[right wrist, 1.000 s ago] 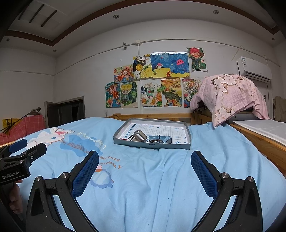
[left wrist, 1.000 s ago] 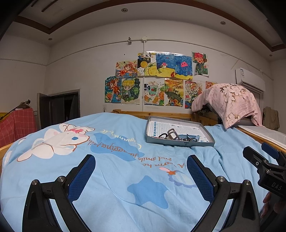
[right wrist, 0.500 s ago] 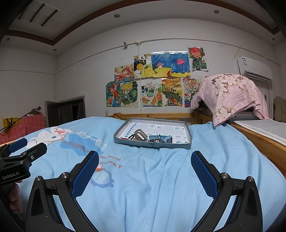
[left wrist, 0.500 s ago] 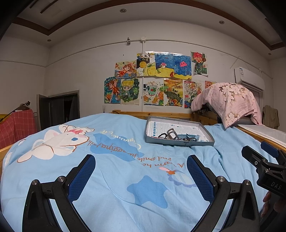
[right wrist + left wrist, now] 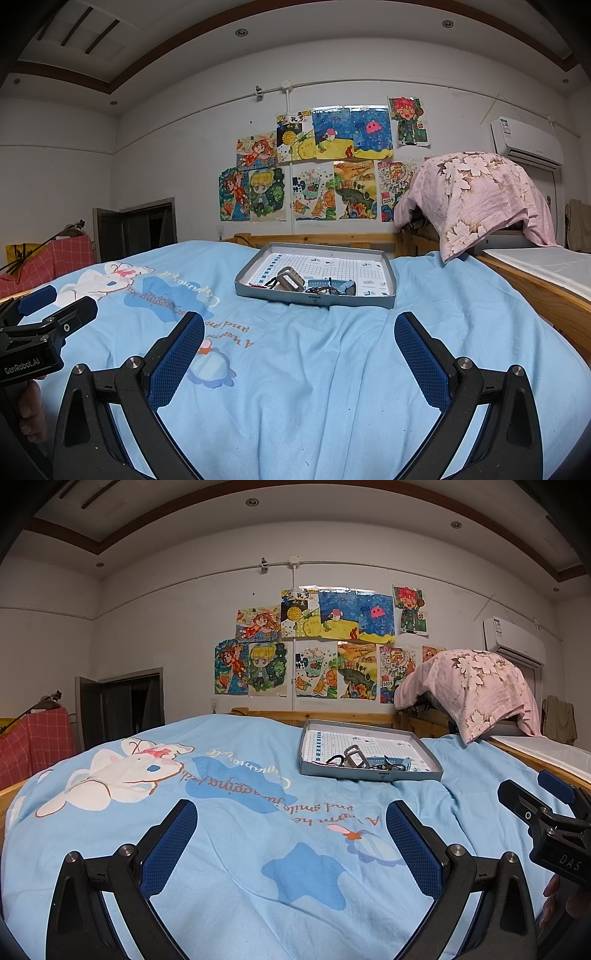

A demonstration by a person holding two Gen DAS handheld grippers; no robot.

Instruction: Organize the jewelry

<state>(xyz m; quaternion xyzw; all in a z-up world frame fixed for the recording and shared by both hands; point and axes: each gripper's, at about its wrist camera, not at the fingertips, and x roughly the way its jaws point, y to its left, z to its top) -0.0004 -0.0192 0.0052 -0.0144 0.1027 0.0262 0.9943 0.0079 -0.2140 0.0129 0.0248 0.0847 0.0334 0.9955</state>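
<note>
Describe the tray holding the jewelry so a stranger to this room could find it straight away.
Start at the bed with the light blue cartoon bedspread, below the wall of children's drawings. Near its far end, before the wooden headboard, lies a shallow grey rectangular tray lined with grid-printed paper. It is the only rigid container on the bedspread, with a small tangle of jewelry at its near edge.

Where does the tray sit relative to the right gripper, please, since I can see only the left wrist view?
Observer: The tray lies straight ahead of the right gripper, centred between its fingers, on the blue bedspread.
Operator: Is that gripper open?
Observer: Yes, its blue pads stand wide apart, with only bedspread between them.
Operator: Does your other view catch my left gripper?
Observer: Yes, the left gripper shows side-on at the left edge, with a GenRobot.AI label on its body.
</note>
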